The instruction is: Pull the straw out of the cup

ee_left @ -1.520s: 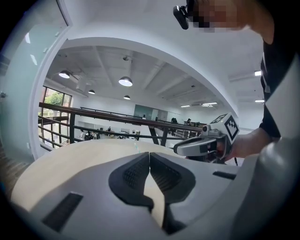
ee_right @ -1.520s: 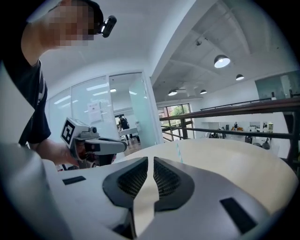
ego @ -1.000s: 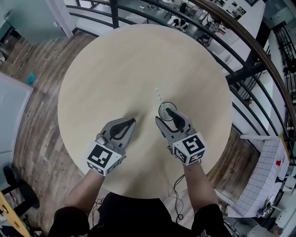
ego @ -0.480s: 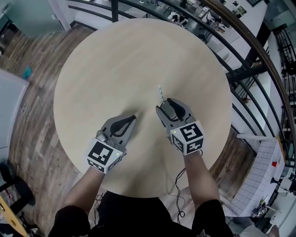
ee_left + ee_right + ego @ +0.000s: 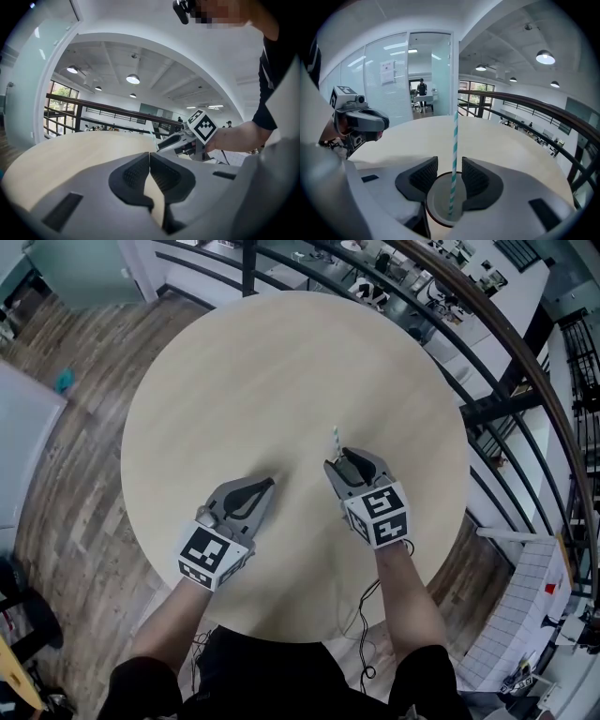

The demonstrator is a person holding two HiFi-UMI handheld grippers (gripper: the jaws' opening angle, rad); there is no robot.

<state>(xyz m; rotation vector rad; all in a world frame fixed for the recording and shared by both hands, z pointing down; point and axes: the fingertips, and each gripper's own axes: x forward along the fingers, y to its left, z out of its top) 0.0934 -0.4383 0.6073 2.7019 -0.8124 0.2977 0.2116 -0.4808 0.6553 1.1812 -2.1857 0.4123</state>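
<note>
A white cup [image 5: 438,206] with a dark rim stands on the round pale wooden table [image 5: 244,371]. A teal-and-white striped straw [image 5: 454,140] rises upright out of it. My right gripper [image 5: 450,164] straddles the cup, and its jaws are closing with the cup and the straw between them. The pads stay clear of the straw. In the head view the right gripper [image 5: 349,461] hides the cup, and only the straw [image 5: 336,438] pokes out ahead of it. My left gripper [image 5: 265,487] rests to the left, shut with nothing held [image 5: 150,157].
A dark metal railing [image 5: 450,296] curves round the table's far and right sides. Wood plank floor [image 5: 75,484] lies to the left. A cable [image 5: 361,615] hangs below the table's near edge, by the person's legs.
My right gripper has tipped down and come over the cup, which showed beside a jaw a second ago and is now hidden under it. The left gripper has stayed put.
</note>
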